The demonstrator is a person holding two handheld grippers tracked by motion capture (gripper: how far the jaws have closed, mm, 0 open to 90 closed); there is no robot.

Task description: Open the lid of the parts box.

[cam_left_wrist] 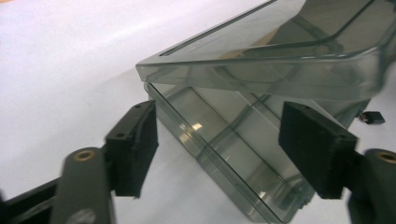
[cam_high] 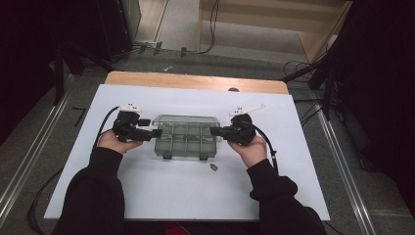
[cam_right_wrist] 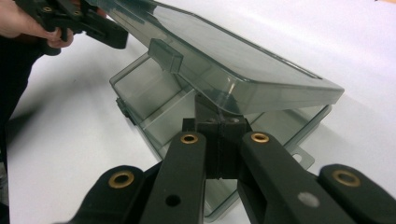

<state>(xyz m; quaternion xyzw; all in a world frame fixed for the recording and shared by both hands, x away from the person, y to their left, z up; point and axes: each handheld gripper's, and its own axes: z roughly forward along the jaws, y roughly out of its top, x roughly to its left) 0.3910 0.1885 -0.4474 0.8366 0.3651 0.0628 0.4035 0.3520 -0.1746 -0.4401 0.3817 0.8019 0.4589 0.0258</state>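
The right hand-held gripper point(cam_right_wrist: 218, 140) is pinching the box point(cam_high: 186, 137) lid's point(cam_right_wrist: 219, 60) edge, while the left hand-held gripper point(cam_left_wrist: 217, 149) is gaping open beside the box.

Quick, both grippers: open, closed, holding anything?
Left gripper: open, jaws apart around the end of the clear box, not clamped.
Right gripper: closed, pads together under the raised lid.
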